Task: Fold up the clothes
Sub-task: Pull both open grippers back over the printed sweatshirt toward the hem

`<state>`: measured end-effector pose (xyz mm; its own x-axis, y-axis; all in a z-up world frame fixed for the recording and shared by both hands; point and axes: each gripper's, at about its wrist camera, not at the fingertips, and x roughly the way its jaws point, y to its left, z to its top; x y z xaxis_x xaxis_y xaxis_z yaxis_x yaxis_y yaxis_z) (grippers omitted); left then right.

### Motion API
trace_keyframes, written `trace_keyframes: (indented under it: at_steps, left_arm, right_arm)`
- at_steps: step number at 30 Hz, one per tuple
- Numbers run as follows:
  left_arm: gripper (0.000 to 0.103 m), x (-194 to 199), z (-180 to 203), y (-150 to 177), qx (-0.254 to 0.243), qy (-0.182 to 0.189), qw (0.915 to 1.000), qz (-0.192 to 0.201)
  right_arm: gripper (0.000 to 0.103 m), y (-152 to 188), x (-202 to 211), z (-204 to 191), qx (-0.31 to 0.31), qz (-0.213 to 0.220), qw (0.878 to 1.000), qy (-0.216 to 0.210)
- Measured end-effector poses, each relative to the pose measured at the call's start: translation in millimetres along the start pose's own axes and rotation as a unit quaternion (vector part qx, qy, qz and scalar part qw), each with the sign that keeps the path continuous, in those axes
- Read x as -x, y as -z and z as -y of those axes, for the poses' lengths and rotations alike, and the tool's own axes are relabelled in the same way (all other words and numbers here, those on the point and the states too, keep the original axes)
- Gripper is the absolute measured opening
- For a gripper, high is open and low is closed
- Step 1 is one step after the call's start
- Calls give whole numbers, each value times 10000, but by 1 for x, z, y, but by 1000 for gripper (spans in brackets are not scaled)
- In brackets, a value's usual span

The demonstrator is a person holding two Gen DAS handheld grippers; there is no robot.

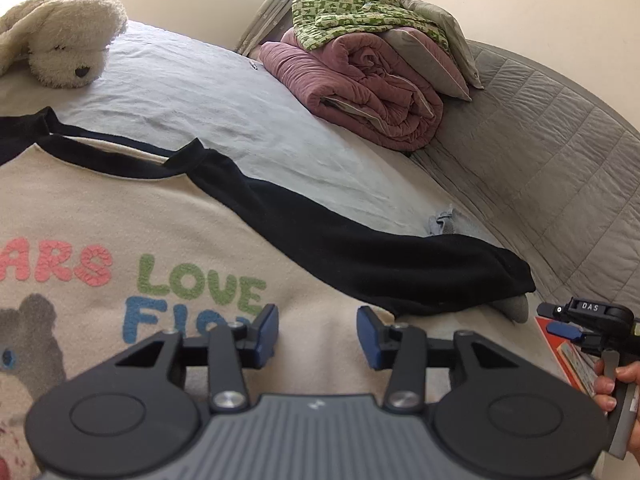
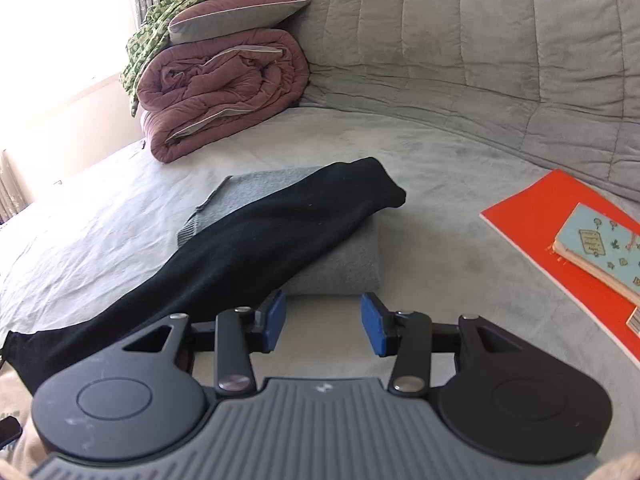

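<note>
A cream sweatshirt (image 1: 132, 216) with black collar, black sleeves and coloured letters lies spread flat on the bed. Its black sleeve (image 1: 360, 256) stretches right, its cuff resting on a folded grey garment (image 2: 344, 264). The same sleeve (image 2: 256, 236) crosses the right wrist view diagonally. My left gripper (image 1: 318, 334) hovers open over the sweatshirt's lower chest, nothing between its blue pads. My right gripper (image 2: 324, 326) is open just in front of the folded grey garment, beside the sleeve. The right gripper (image 1: 568, 322) also shows at the left wrist view's right edge, held by a hand.
A rolled mauve quilt (image 1: 360, 92) with pillows and a green patterned garment (image 1: 352, 12) is stacked at the bed's far corner. A white plush dog (image 1: 64, 40) lies far left. An orange book (image 2: 560, 248) with a blue notebook (image 2: 604, 248) lies right. A grey quilted headboard (image 2: 500, 40) borders the bed.
</note>
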<state>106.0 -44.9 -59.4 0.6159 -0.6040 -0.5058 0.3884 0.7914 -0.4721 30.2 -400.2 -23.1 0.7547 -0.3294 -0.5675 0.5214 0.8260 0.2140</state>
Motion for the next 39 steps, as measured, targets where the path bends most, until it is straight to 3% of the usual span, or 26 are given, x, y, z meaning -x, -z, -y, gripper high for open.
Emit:
trace_keyframes:
  at_steps: [6,12,18,23,29,33,39]
  left_arm:
    - [52,52,0,7,-207,-738,9968,-213]
    - [55,111,-6,15,-495,-1525,9861,-433]
    - [59,163,-35,37,-405,-2066,9762,-520]
    - [59,187,-62,42,-302,-2508,9663,-492]
    - [57,193,-79,33,-157,-2493,9668,-544]
    - [57,186,-87,30,-226,-2579,9637,-657]
    - [57,172,-94,29,-328,-2601,9621,-746]
  right_arm:
    - [50,12,27,-24,-484,-568,9947,-710]
    - [50,38,44,-38,-1060,-1270,9746,-1512]
    - [50,73,42,-39,-1409,-2024,9461,-2099]
    - [51,88,20,-50,-2013,-2713,9048,-2594]
    - [51,85,-11,-74,-2299,-2936,8759,-3063]
    - [49,80,-13,-84,-2064,-2661,8944,-2943]
    - [10,73,-17,-99,-1705,-2239,9193,-2752]
